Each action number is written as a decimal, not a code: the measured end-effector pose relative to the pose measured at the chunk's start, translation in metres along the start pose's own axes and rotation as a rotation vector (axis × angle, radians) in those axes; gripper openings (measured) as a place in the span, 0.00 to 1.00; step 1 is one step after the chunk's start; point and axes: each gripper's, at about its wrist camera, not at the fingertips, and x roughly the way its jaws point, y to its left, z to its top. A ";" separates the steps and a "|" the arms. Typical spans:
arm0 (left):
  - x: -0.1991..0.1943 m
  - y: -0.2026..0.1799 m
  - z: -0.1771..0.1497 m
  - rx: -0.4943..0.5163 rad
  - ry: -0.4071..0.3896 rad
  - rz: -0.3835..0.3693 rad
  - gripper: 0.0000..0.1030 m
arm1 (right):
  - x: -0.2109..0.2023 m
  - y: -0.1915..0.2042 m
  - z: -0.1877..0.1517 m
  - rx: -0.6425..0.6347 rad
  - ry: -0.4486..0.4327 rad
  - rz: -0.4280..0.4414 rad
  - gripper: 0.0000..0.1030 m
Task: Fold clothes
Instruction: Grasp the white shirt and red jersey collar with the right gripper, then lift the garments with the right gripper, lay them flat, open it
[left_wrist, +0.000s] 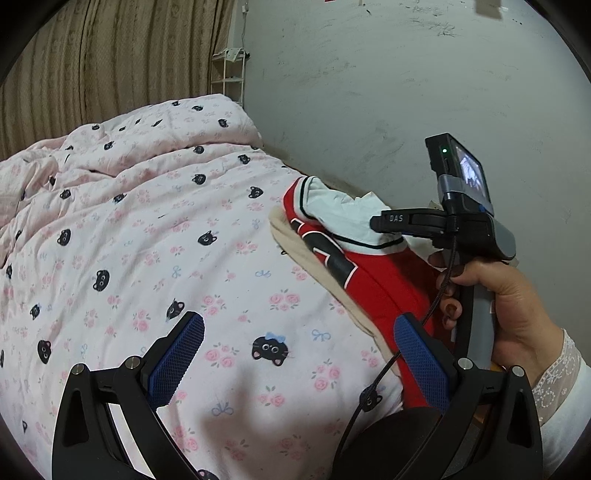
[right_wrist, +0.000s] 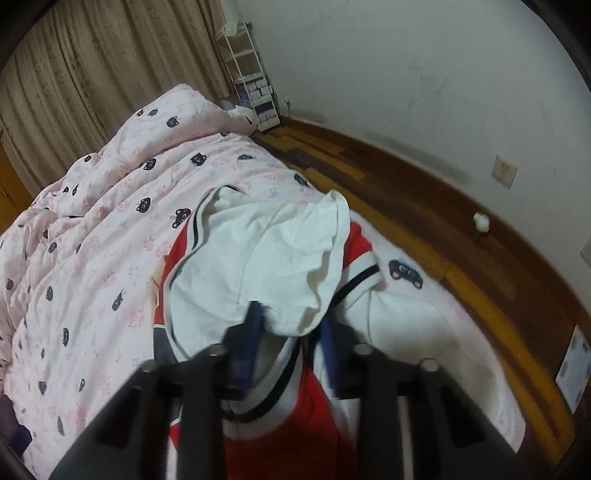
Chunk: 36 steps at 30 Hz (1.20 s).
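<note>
Between the fingers of the left claw (left_wrist: 299, 356), in the left wrist view, lies only the pink quilt (left_wrist: 147, 229) of the bed; the fingers are spread wide and pinch nothing. To the right of this claw, partly behind its right finger, is the red jersey (left_wrist: 373, 280), with a beige cloth (left_wrist: 295, 243) under its edge. Its white sleeve (left_wrist: 340, 214) is held up by the right claw (left_wrist: 380, 223), which comes in from the right. One risk, I think: the left claw is idle, so the body of the jersey may drag and wrinkle when the sleeve is moved.

Straight ahead of the right claw (right_wrist: 291, 319), in the right wrist view, the blue fingers are pressed together on the white sleeve (right_wrist: 266, 251), pinching a small fold near its lower edge. The grip looks shallow, so the thin fabric could slip out. The red jersey (right_wrist: 306, 424) lies below and around this claw, near the edge of the bed, with the wooden floor (right_wrist: 388, 192) to the right; a pull that way could slide it off. The jersey is red with white and dark trim, crumpled, not yet folded.
</note>
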 end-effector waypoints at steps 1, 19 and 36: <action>0.000 0.002 -0.001 -0.004 0.001 0.001 0.99 | -0.001 0.002 0.000 -0.008 -0.008 -0.011 0.23; -0.042 0.059 -0.025 -0.091 -0.026 0.074 0.99 | -0.020 0.064 0.005 -0.178 -0.107 -0.025 0.04; -0.152 0.197 -0.115 -0.391 -0.057 0.340 0.99 | -0.028 0.318 -0.065 -0.488 -0.013 0.271 0.05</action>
